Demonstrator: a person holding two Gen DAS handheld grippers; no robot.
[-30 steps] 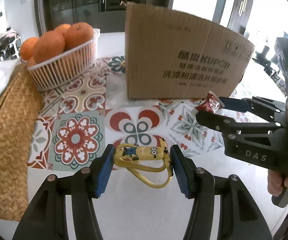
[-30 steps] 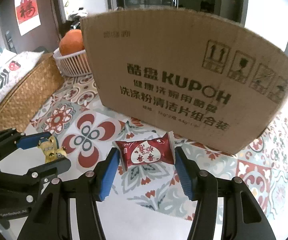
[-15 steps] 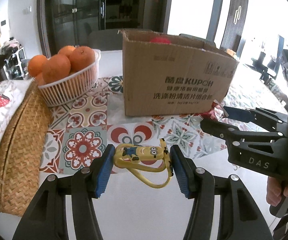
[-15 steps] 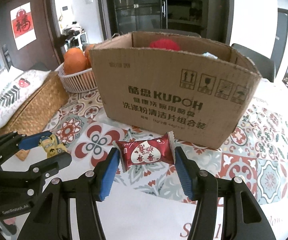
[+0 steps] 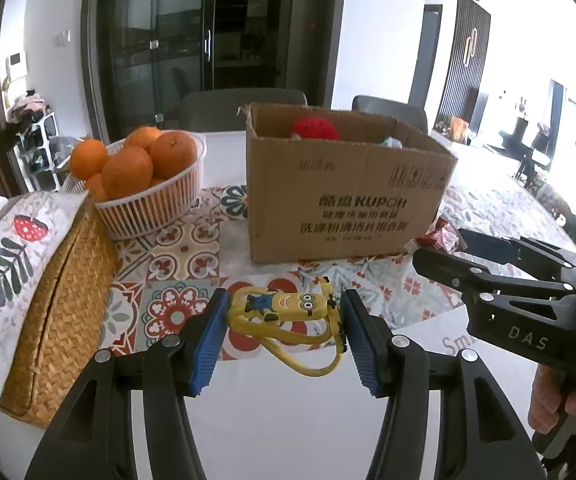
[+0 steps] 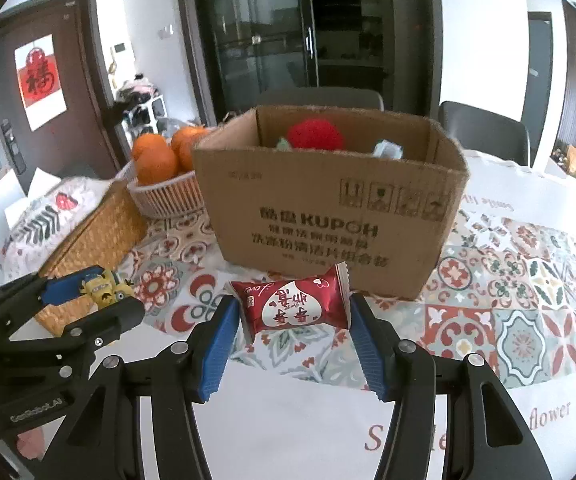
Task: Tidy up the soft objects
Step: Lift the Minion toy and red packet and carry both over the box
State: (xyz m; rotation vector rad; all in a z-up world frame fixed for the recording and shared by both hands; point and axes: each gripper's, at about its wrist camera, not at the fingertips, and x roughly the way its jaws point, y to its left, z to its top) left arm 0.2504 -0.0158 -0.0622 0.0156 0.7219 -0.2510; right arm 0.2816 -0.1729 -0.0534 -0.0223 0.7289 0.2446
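While each gripper (image 5: 282, 338) (image 6: 293, 338) clamps a toy (image 5: 286, 305) or packet (image 6: 294, 308), box (image 6: 328, 216) contents stay half-hidden.

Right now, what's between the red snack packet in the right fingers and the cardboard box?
Nothing but bare patterned tablecloth between red snack packet and cardboard box, seen in the right wrist view.

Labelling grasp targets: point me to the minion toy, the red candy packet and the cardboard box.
minion toy (image 5: 284, 305): left wrist view, on its yellow body.
red candy packet (image 6: 293, 307): right wrist view, on the white heart print.
cardboard box (image 6: 328, 216): right wrist view, on the printed front wall.
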